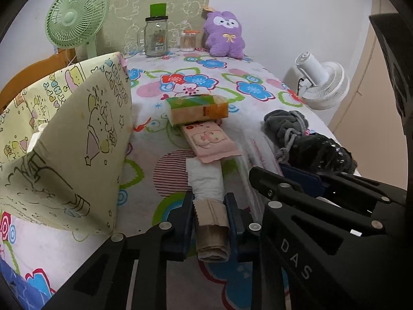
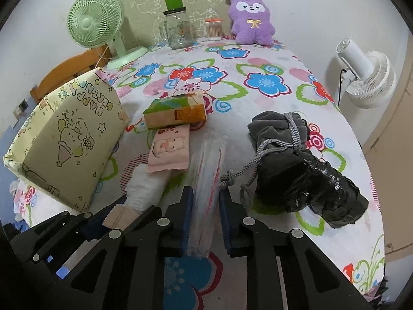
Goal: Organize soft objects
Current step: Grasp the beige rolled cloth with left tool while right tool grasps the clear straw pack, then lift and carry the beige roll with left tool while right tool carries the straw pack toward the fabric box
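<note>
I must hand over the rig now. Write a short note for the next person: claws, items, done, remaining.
Left claw: shut on the rolled tissue pack, near its brown end.
Right claw: shut on the clear plastic bag, which lies flat on the table.
Items: green tissue box overlaps the pink tissue pack mid-table; grey drawstring pouch and black bundle on the right; yellow gift bag on the left.
Done: both grips made.
Left: nothing visibly sorted yet; every soft item is still loose on the table.
</note>
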`<state>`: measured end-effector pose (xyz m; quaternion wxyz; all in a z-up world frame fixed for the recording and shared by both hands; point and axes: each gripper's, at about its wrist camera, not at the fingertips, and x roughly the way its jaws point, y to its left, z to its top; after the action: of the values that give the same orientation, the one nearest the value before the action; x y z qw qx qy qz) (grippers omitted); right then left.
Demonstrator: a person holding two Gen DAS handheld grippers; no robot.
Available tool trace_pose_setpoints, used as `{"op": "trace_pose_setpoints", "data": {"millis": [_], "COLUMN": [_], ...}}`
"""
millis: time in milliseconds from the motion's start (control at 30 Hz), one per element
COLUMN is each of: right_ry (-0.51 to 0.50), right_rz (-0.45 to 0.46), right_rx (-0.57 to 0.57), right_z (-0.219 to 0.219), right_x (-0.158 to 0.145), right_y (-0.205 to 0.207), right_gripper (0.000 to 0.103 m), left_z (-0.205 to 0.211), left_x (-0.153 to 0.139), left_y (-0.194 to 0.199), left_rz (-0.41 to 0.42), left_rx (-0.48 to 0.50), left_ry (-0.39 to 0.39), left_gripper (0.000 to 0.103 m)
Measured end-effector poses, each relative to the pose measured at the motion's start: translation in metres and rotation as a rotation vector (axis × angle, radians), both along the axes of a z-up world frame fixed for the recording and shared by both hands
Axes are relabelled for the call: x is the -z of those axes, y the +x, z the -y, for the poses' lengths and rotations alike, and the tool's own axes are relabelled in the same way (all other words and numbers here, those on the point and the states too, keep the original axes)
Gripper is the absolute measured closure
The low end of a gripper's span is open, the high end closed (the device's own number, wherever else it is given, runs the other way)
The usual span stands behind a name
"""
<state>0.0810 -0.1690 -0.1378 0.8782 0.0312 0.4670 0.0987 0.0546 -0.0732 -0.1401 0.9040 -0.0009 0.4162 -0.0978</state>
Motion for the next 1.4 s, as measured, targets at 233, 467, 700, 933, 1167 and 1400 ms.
{"op": "trace_pose_setpoints", "data": {"millis": [233,467,700,933,1167,1400], "right_ry": [0.002,0.004,0.015,0.027,0.038,0.040], "right_rz": [0.040,0.087,0.136,0.186,0.223,0.252], "right_rx": [0.007,0.018,0.037,0.048,0.049,0.053], "right_z": [0.002,0.007,0.012,0.015,0.014,0.011], "right_x": [-0.016,-0.035,-0.058,-0.081,-0.101,-0.116], "right_y": [-0.013,-0.024,-0.034,-0.037,-0.036,-0.033], "right_gripper": [0.081,0.081,0.081,0.081,0.081,0.081], "left_z": [0.003,0.006,0.012,0.014,0.011,0.008], "left_x": [-0.015,-0.033,-0.056,-0.077,-0.095,-0.109], "left_y": [-0.012,-0.025,-0.031,-0.034,-0.032,-0.028], "left_rz": [0.041,0.091,0.139,0.186,0.223,0.246], "left_rx": [0.004,0.012,0.023,0.033,0.031,0.042], "left_ry": [-0.004,-0.010,-0.003,0.005,0.009,0.005], "left_gripper": [0.082,0.083,0.083,0.083,0.083,0.084]}}
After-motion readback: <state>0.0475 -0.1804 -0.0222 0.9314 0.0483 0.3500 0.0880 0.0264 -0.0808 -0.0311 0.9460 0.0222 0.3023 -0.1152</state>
